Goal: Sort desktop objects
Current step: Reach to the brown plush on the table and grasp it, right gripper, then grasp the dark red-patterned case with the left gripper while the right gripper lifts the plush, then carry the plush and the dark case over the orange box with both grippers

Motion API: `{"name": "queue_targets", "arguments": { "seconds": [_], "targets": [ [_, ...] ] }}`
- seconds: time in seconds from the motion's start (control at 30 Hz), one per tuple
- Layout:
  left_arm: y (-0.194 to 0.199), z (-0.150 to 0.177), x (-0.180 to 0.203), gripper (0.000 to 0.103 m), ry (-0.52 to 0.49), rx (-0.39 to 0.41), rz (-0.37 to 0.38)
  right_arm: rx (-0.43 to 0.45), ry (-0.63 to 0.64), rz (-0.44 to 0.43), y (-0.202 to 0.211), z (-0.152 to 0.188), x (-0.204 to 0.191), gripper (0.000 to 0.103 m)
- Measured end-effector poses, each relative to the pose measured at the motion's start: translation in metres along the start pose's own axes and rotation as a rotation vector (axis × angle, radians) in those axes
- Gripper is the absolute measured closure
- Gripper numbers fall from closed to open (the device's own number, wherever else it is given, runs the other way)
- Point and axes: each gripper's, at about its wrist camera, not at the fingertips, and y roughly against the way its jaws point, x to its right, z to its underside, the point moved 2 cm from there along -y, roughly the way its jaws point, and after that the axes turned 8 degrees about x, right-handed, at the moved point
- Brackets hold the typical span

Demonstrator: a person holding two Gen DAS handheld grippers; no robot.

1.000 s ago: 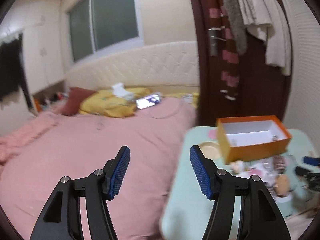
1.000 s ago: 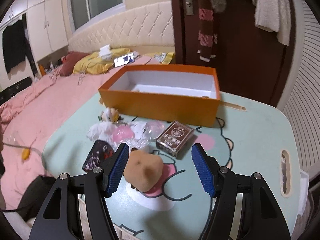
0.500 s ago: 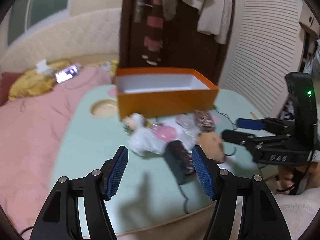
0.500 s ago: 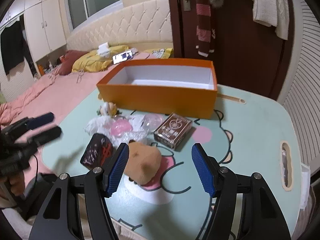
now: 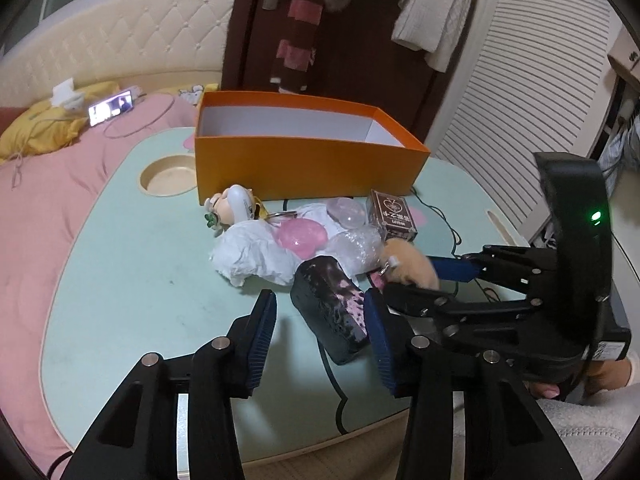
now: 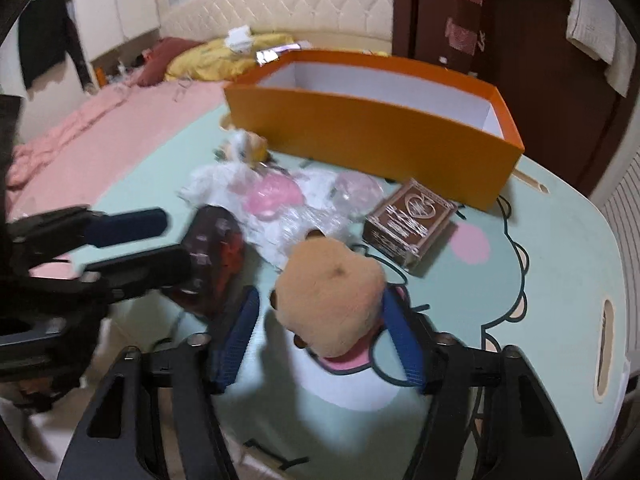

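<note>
A black pouch with pink marks (image 5: 332, 312) lies on the mint table (image 5: 140, 264). It sits between the closing jaws of my left gripper (image 5: 320, 336); the right pad is at its end and the left pad stands apart from it. A tan plush toy (image 6: 332, 292) sits between the closing jaws of my right gripper (image 6: 320, 340), with a gap at the left pad. Each wrist view shows the other gripper: the right gripper (image 5: 424, 280) around the plush toy (image 5: 408, 268), the left gripper (image 6: 176, 240) at the pouch (image 6: 216, 248).
An open orange box (image 5: 304, 164) with a white inside stands at the table's far side. In front of it lie a brown card box (image 5: 394, 214), crumpled white paper (image 5: 256, 256), pink round pieces (image 5: 302, 236) and a small figurine (image 5: 232, 208). A pink bed (image 5: 36, 216) is on the left.
The left gripper swung from facing the bed to the table and came down around the black pouch. The right gripper sank over the plush. Both pairs of jaws have narrowed.
</note>
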Motion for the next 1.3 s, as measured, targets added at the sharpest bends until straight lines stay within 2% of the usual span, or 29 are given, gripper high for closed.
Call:
{"name": "queue_targets", "arguments": {
  "seconds": [0.1,0.17,0.27,0.37,0.47,0.53,0.6,0.63,0.67,0.83,1.07,1.3],
  "targets": [
    [0.000,0.000,0.001,0.052,-0.002,0.003,-0.004,0.031,-0.037,-0.005,0.008,0.000,0.007,0.062],
    [0.000,0.001,0.004,0.038,-0.013,0.008,-0.009,0.050,-0.074,-0.002,0.013,0.001,0.015,0.062],
    [0.000,0.000,0.011,0.038,-0.044,0.012,-0.006,0.072,-0.146,0.000,0.020,0.004,0.030,0.062],
    [-0.010,0.002,0.021,0.038,-0.093,-0.025,-0.020,0.077,-0.197,-0.004,0.022,0.006,0.040,0.062],
    [-0.023,0.007,0.032,0.038,-0.152,-0.074,-0.042,0.074,-0.208,-0.008,0.023,0.005,0.041,0.062],
    [-0.029,0.008,0.036,0.038,-0.177,-0.080,-0.059,0.075,-0.205,-0.009,0.023,0.004,0.040,0.062],
    [-0.035,0.009,0.035,0.048,-0.200,-0.084,-0.099,0.077,-0.203,-0.010,0.022,0.003,0.040,0.062],
    [-0.038,0.010,0.033,0.066,-0.208,-0.093,-0.123,0.077,-0.205,-0.011,0.022,0.003,0.041,0.062],
    [-0.039,0.011,0.029,0.076,-0.206,-0.097,-0.140,0.077,-0.209,-0.012,0.022,0.003,0.041,0.062],
    [-0.025,0.011,0.015,0.077,-0.145,-0.054,-0.109,0.077,-0.222,-0.013,0.020,0.003,0.043,0.062],
    [0.002,-0.001,0.004,0.077,-0.082,0.068,-0.051,0.092,-0.218,-0.009,0.024,0.002,0.041,0.062],
    [0.014,-0.020,-0.001,0.077,-0.061,0.147,-0.045,0.133,-0.187,-0.008,0.031,-0.004,0.037,0.062]
  ]
}}
